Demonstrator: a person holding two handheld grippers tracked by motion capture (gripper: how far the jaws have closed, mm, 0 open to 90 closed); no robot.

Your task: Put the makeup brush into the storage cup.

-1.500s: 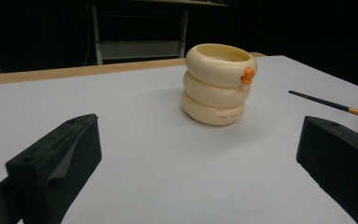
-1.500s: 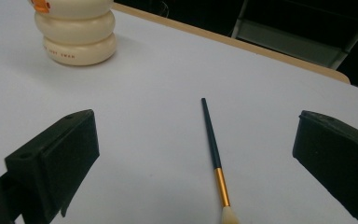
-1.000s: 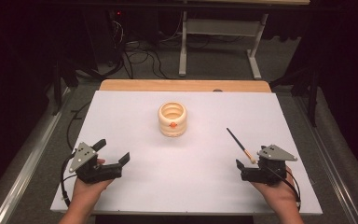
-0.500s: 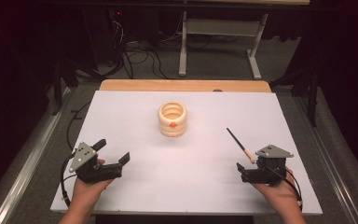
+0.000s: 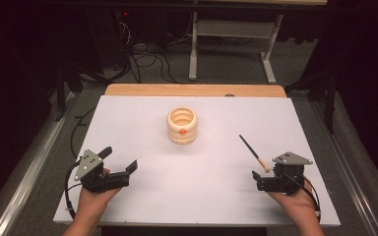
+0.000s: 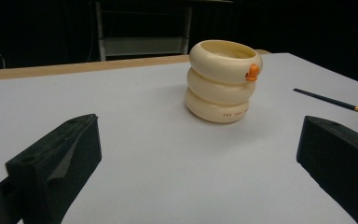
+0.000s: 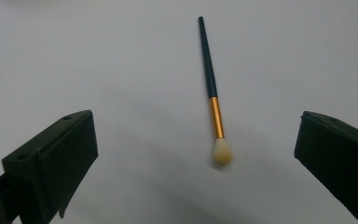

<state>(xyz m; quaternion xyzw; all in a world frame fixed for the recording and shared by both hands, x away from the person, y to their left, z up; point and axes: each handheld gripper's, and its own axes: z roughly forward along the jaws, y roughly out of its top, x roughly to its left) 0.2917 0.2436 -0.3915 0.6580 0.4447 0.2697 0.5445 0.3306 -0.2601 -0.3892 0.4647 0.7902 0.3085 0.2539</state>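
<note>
Since the earlier frame the right gripper (image 5: 268,178) has shifted slightly toward the brush (image 5: 252,153), while the left gripper (image 5: 120,160) stays almost in place. Both grippers rest near the front edge of the white table (image 5: 142,128), each with jaws wide apart and nothing between them. Just ahead of the right gripper the brush lies flat, bristle end nearest. Farther, at the centre, the cream ringed holder (image 5: 182,126) stands upright.

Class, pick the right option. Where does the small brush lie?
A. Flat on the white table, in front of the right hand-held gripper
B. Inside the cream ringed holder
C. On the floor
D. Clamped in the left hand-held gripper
A: the brush lies flat on the table, ahead of the open right hand-held gripper.
</note>
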